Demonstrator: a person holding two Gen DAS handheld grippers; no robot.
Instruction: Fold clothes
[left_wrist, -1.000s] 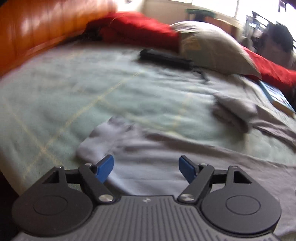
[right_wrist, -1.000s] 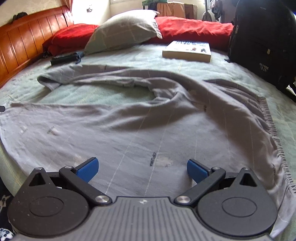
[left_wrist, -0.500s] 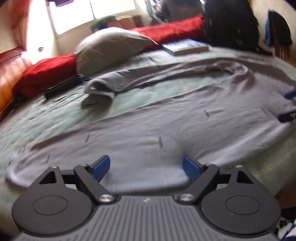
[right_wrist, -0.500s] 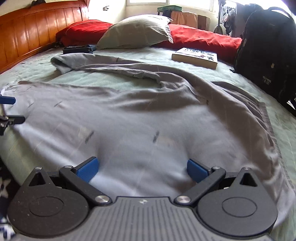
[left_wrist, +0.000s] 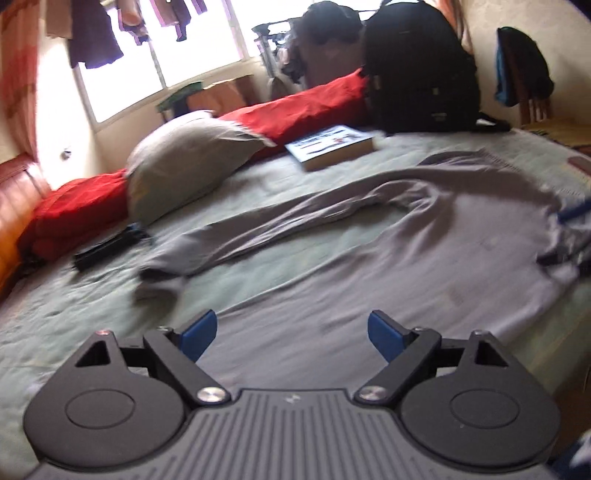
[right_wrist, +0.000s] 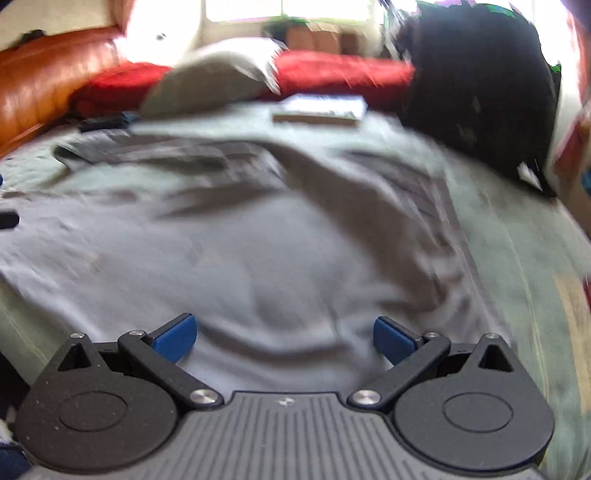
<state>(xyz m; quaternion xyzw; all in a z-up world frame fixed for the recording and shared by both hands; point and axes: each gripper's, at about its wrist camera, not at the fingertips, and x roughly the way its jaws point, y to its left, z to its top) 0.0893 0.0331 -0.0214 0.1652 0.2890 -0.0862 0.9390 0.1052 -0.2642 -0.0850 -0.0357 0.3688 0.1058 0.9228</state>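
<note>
A grey long-sleeved garment (left_wrist: 424, 236) lies spread across the pale green bedsheet (left_wrist: 92, 295), one sleeve (left_wrist: 258, 229) stretched toward the left. My left gripper (left_wrist: 291, 334) hovers open over the near edge of the garment, nothing between its blue pads. In the right wrist view the same garment (right_wrist: 240, 258) fills the middle of the bed, blurred by motion. My right gripper (right_wrist: 284, 334) is open just above its near hem. The blue tip of the right gripper (left_wrist: 572, 212) shows at the right edge of the left wrist view, over the cloth.
A grey pillow (left_wrist: 184, 158) and red bedding (left_wrist: 306, 107) lie at the far side, with a book (left_wrist: 332, 146) and a black backpack (left_wrist: 417, 74) beside them. A dark flat object (left_wrist: 107, 247) lies near the pillow. A wooden headboard (right_wrist: 40, 92) runs along the left.
Both views have swung right across the bed. The left gripper moved from the garment's left sleeve end toward its body. Both grippers stayed open.
</note>
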